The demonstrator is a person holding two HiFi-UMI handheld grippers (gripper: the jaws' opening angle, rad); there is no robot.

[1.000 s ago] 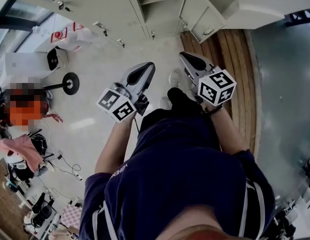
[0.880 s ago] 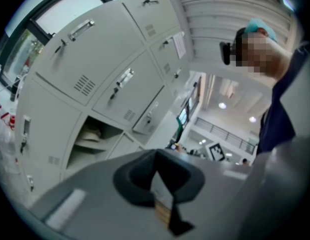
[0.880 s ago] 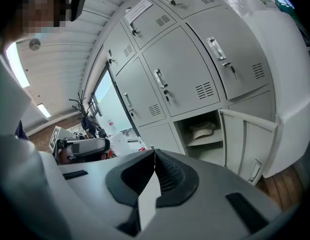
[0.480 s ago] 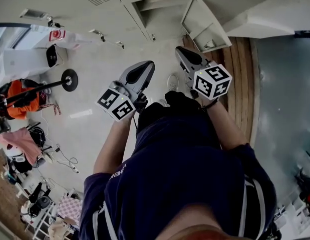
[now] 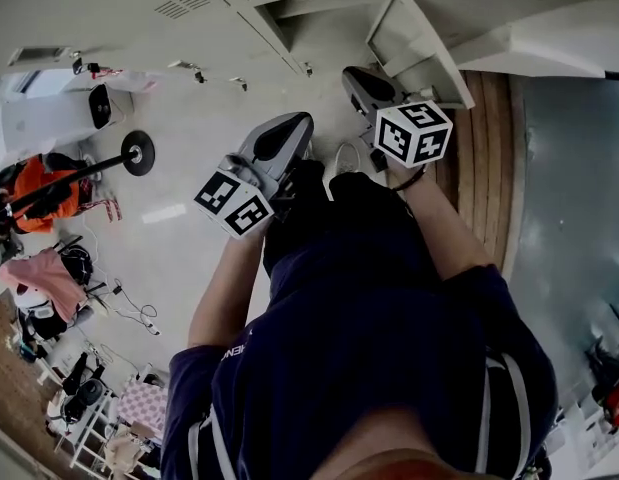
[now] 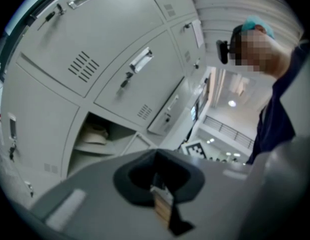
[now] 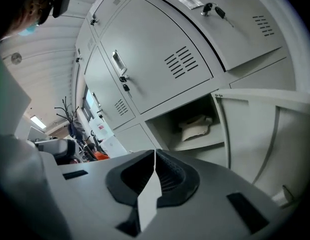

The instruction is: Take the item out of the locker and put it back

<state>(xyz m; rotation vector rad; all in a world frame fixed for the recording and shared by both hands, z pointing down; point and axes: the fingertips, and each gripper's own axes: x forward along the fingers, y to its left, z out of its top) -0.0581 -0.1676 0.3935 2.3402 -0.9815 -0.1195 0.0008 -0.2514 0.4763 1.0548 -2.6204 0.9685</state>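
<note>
Pointing both tools at the open locker [image 7: 162, 129]: we've got the left gripper [image 6: 155, 153] and right gripper [image 7: 155, 152] pressed together, both empty, and the pale item [image 7: 197, 126] sits on the shelf inside.

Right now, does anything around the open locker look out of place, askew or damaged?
Nothing stands out. The locker door stands open, the pale item lies on the shelf inside, and the left gripper and right gripper are both shut with nothing between their jaws.
</note>
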